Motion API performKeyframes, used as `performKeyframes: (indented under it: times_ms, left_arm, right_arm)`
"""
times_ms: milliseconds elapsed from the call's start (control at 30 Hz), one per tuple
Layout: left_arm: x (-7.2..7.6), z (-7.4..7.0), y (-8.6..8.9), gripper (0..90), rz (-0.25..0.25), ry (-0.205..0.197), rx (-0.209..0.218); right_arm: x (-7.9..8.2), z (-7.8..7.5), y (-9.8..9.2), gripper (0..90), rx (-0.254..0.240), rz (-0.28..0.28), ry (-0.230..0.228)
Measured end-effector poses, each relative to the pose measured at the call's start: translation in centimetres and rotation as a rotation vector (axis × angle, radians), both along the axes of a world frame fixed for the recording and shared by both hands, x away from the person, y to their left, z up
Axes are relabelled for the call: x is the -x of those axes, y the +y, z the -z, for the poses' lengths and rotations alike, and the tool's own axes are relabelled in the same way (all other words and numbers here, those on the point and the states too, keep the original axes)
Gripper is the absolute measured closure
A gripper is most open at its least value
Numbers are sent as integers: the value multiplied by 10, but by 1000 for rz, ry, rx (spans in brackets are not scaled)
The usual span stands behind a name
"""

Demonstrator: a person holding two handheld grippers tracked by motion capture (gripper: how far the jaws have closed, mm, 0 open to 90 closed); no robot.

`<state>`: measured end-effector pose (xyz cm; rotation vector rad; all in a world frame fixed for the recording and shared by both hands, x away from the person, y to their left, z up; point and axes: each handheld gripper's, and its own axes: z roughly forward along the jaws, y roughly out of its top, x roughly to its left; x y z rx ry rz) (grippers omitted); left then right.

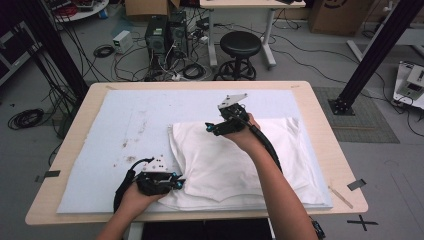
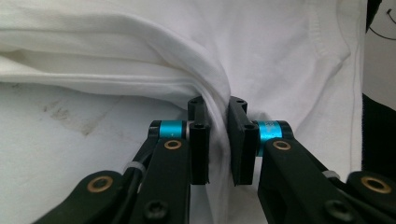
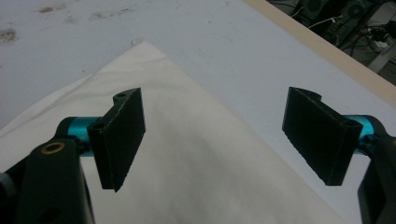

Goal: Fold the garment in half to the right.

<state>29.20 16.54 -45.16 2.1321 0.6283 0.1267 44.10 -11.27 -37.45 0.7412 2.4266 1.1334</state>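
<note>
Pinching a bunched fold of the white T-shirt [image 2: 261,56], the left gripper [image 2: 218,140] has its jaws drawn close with the cloth pressed between the pads; in the high view this left gripper [image 1: 175,182] sits at the garment's near left corner, close to the near edge of the counter [image 1: 320,100]. The T-shirt [image 1: 235,160] lies folded and roughly flat on a pale grey mat [image 1: 125,125] that covers most of the counter top. Its long axis runs left to right, parallel to the near edge, and it occupies the right half of the mat. Collar ribbing shows at the upper right of the left gripper view. The right gripper [image 1: 212,128] is held above the far left corner of the shirt, jaws spread wide with nothing between them. In the right gripper view the right gripper [image 3: 212,140] looks down on a pointed corner of the cloth [image 3: 187,154], with mat beyond it. Left half of the mat is bare apart from small dark stains [image 1: 131,159], so open room lies to the left of the garment. The shirt's right edge lies just inside the mat's right edge, and its near hem close to the mat's near edge.
</note>
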Motion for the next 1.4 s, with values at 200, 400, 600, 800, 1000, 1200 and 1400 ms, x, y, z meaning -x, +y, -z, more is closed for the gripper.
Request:
performKeyframes:
  times_ms: [200,400,600,800,1000,1200,1400]
  left_arm:
    - [0,0,0,800,0,-1,-1]
    - [1,0,0,800,2,-7,-5]
    - [0,0,-1,800,1,-6,-7]
    - [0,0,-1,798,-3,-8,-5]
    - [0,0,-1,797,0,-3,-3]
    - [0,0,-2,796,-4,-9,-7]
    - [1,0,-2,796,-4,-12,-7]
  right_arm:
    - [-10,6,19,217,-17,-27,16]
    - [-21,19,40,216,-1,-46,56]
    - [-30,26,62,211,18,-69,71]
    - [-45,50,85,198,30,-70,144]
    - [-58,68,103,187,53,-59,176]
    - [-65,72,121,179,108,-57,204]
    - [-62,67,119,535,99,-93,212]
